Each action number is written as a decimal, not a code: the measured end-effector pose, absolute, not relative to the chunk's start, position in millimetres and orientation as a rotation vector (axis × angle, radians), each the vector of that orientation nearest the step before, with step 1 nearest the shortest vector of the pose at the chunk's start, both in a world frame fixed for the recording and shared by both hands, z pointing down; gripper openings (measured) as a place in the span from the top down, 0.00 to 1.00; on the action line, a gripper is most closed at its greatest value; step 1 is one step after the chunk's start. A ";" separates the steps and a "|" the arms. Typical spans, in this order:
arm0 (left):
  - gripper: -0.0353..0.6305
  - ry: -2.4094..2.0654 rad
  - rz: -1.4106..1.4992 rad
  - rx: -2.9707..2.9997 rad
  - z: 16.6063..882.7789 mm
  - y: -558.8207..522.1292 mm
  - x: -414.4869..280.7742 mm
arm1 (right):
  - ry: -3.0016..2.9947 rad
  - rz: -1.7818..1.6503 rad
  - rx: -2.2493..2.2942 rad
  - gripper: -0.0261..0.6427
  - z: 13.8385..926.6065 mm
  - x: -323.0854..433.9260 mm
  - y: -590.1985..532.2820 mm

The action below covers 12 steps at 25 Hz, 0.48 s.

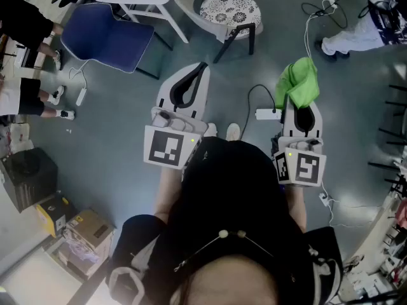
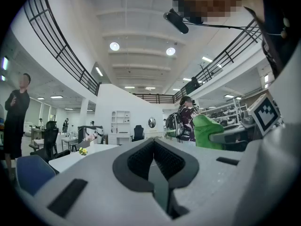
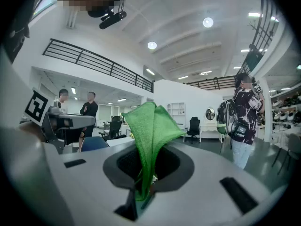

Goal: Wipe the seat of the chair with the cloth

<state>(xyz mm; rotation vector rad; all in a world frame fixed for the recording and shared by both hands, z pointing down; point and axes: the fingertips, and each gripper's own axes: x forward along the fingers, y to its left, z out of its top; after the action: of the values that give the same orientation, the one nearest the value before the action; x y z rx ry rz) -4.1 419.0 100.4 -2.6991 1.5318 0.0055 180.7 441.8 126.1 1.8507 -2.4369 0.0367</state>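
1. The person's dark-clothed torso (image 1: 235,196) fills the lower head view, with both arms held forward.
2. The white left gripper (image 1: 191,84) has its jaws pressed together with nothing between them.
3. The white right gripper (image 1: 304,114) is clamped on a bright green microfibre cloth (image 1: 297,84), which stands bunched above its jaws.
4. A blue-seated chair (image 1: 111,40) and a white chair with a round patterned cushion (image 1: 229,8) stand on the grey floor (image 1: 127,119), well ahead of both grippers. The cloth touches neither.

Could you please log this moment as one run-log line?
left tongs: shut, empty | right tongs: shut on green fabric cloth | blue padded chair: ahead-left, untouched
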 end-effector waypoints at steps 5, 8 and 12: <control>0.94 1.542 0.003 -2.698 99.8 420.9 -0.4 | -2.440 0.042 1.844 0.89 127.1 184.9 442.0; 0.94 1.549 0.005 -2.697 98.9 423.6 2.4 | -2.439 0.038 1.844 0.89 125.8 188.8 443.8; 0.94 1.565 0.004 -2.692 98.6 425.8 4.9 | -2.436 0.026 1.844 0.89 123.7 194.0 445.9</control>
<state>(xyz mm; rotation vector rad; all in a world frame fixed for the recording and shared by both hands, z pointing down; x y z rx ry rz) 4.9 425.8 98.6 -2.6922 1.5655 0.0039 194.0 445.9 123.7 1.8443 -2.4355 0.0256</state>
